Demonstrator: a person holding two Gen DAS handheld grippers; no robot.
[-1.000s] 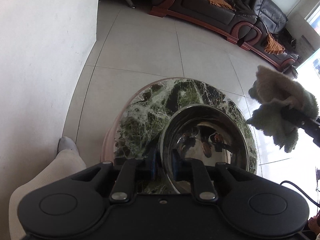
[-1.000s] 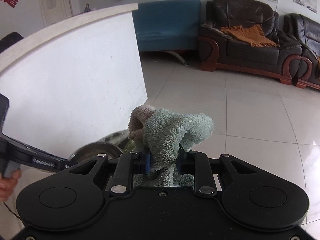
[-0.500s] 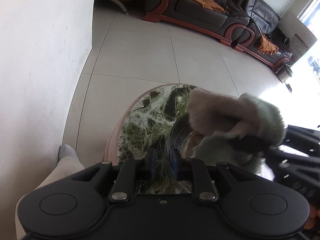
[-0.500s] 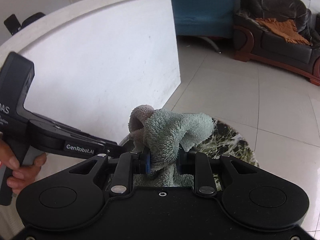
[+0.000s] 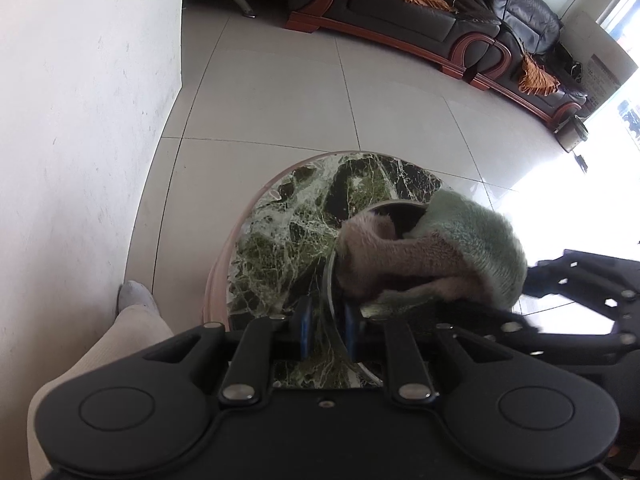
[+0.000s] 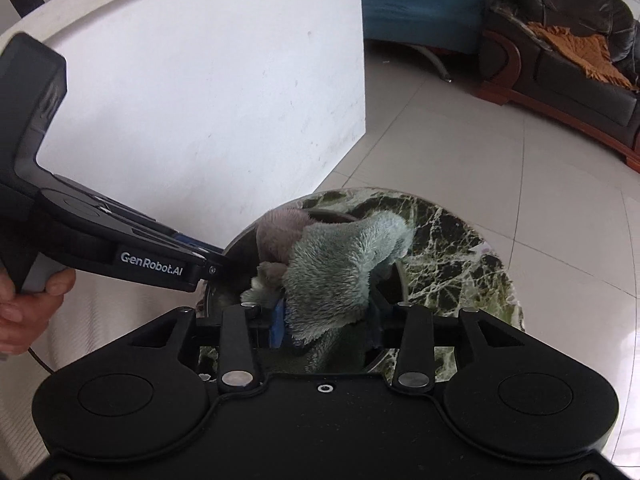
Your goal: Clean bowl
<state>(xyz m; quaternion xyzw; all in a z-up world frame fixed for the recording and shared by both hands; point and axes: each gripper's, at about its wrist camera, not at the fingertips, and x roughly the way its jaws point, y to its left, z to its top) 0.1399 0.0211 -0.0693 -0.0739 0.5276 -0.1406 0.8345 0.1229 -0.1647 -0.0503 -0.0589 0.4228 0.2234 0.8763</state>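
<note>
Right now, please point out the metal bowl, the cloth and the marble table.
metal bowl point(image 5: 330, 280), left wrist view: its near rim.
cloth point(image 6: 340, 268), right wrist view: its green fluffy middle.
marble table point(image 6: 452, 256), right wrist view: its bare top.

The fluffy cloth point(image 6: 340, 268) is pale green with a dusty pink part, lying in a shiny silver steel bowl point(image 5: 330, 276). The round counter point(image 6: 452, 240) is dark green marble veined white; both hand-held grippers are black with blue pads point(image 5: 305, 328).
</note>
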